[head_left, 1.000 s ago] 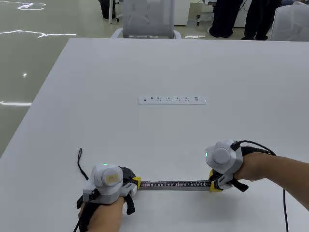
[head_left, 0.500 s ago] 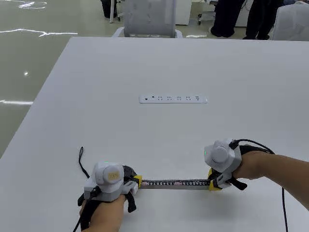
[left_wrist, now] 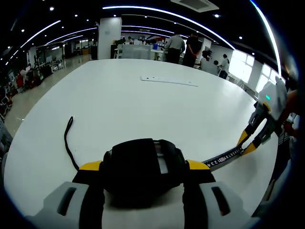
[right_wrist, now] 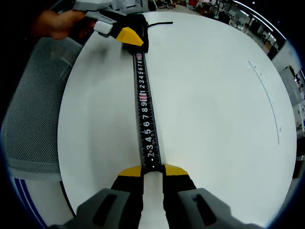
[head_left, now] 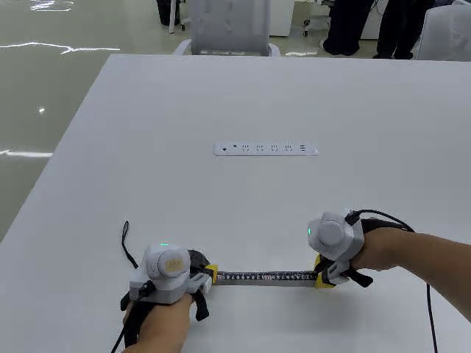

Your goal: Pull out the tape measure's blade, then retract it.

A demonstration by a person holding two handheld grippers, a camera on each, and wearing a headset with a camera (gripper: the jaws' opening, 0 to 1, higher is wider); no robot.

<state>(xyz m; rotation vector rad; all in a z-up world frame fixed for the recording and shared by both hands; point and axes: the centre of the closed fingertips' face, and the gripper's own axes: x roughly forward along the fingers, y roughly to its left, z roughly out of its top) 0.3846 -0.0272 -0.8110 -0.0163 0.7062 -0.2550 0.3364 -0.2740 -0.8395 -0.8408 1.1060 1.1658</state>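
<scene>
The black tape measure case (left_wrist: 143, 169) lies on the white table (head_left: 243, 95) near its front edge, and my left gripper (left_wrist: 144, 167) is shut on it with its yellow-tipped fingers on either side. In the head view this left gripper (head_left: 202, 277) is at the lower left. The blade (head_left: 265, 277) runs flat to the right, numbers up. My right gripper (head_left: 321, 279) is shut on the blade's end. In the right gripper view the blade (right_wrist: 145, 114) leads from my right gripper (right_wrist: 152, 170) to the case (right_wrist: 139, 25).
A white power strip (head_left: 265, 149) lies mid-table, well beyond the blade. The case's thin black strap (head_left: 125, 246) trails left of the left gripper. An office chair (head_left: 227, 28) stands at the far edge, with people standing behind at the upper right.
My right gripper has come slightly left toward the case, so the drawn-out blade is a little shorter. The left gripper and the case have stayed put.
</scene>
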